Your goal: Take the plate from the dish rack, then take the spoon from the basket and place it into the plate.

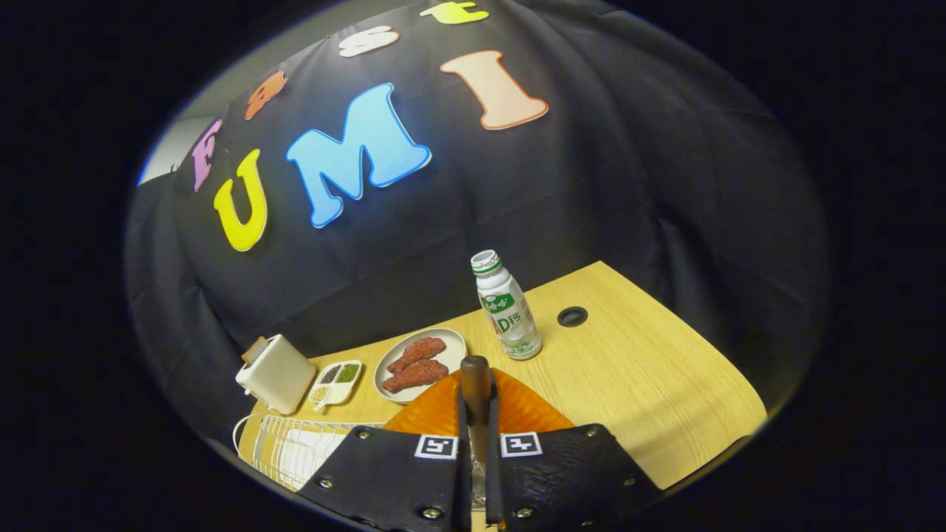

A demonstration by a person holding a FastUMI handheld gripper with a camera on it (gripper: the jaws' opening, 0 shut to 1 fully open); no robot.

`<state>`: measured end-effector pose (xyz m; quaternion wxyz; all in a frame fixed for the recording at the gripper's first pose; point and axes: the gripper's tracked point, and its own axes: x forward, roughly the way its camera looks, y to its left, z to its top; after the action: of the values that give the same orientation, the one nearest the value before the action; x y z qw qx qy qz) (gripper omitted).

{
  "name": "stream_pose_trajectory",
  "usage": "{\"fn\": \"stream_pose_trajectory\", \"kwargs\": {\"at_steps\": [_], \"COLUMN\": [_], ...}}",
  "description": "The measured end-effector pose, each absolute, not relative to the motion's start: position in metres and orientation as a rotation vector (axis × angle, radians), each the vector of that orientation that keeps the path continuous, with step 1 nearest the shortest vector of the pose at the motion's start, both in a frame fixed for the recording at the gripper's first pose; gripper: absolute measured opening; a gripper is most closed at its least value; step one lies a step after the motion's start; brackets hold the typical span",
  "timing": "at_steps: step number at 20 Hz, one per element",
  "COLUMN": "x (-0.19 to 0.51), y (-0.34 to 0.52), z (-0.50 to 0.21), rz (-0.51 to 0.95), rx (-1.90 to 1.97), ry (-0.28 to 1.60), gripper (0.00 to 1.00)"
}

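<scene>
Orange and ribbed, the plate (pixel 517 410) lies on the desk (pixel 650 369) just ahead of the tool (pixel 477 443), whose two fingers are pressed close on the brown-handled spoon (pixel 475 384); the handle stands up between them, over the plate. Beyond the plate sit a white dish of reddish meat pieces (pixel 420 364), a small divided tray (pixel 336 382), a white toaster (pixel 275 373) and an upright bottle (pixel 507 307). White wire dish rack (pixel 292 447) lies beside the tool's left finger.

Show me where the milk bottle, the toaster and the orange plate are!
Bottle (pixel 508 309): gripper view, on its label.
Toaster (pixel 277 374): gripper view, on its front face.
Orange plate (pixel 436 411): gripper view, on its ribbed surface beside the spoon handle.
</scene>
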<state>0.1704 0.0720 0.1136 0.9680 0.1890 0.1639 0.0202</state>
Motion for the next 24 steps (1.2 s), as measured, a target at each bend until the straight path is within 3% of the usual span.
{"fn": "stream_pose_trajectory", "kwargs": {"at_steps": [7, 12, 18, 24], "x": [0.102, 0.045, -0.006, -0.043], "y": [0.103, 0.15, 0.197, 0.254], "z": [0.207, 0.235, 0.221, 0.155], "rz": [0.117, 0.174, 0.194, 0.199], "rx": [0.335, 0.31, 0.242, 0.193], "ry": [0.192, 0.145, 0.133, 0.162], "gripper": [0.07, 0.07, 0.07, 0.07]}}
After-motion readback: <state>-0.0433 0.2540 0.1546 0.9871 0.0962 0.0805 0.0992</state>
